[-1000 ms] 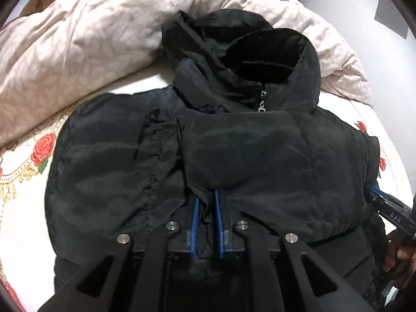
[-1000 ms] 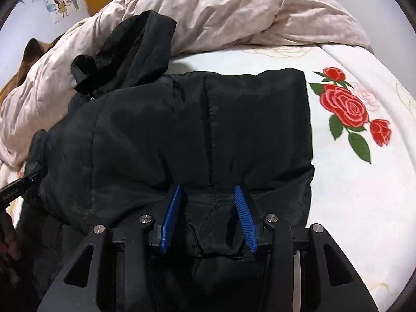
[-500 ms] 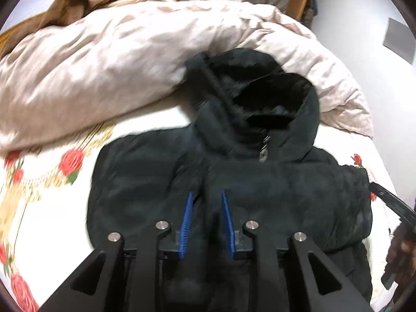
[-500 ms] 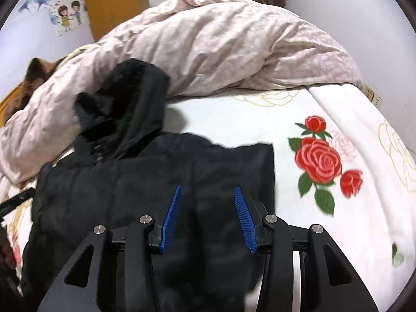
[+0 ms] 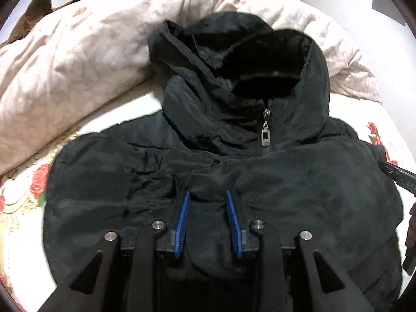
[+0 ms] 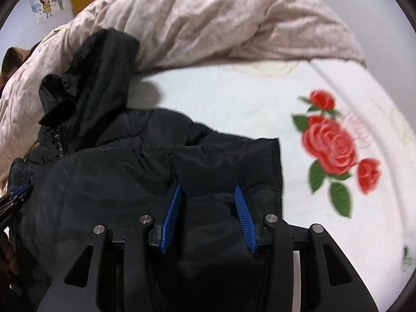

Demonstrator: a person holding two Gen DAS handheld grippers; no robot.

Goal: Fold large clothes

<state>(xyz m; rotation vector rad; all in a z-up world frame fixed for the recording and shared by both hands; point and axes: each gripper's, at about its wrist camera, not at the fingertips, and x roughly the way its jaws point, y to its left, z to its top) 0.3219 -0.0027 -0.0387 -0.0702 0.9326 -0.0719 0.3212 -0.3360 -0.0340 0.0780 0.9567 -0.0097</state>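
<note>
A black hooded puffer jacket lies on the bed, its hood against the quilt and its zipper pull showing. Its lower part is folded up over the chest. My left gripper is shut on a bulky fold of the jacket's hem, the blue pads held apart by the fabric. My right gripper is likewise shut on the jacket near its right edge. The right gripper also shows at the right rim of the left wrist view.
A crumpled beige quilt is piled along the back of the bed. The white sheet with red roses lies to the right of the jacket. A wall with a cartoon sticker stands behind.
Both grippers carried the jacket's lower part up and forward over the chest towards the hood. The jaws stand wider apart on a thicker bunch of fabric than a second ago.
</note>
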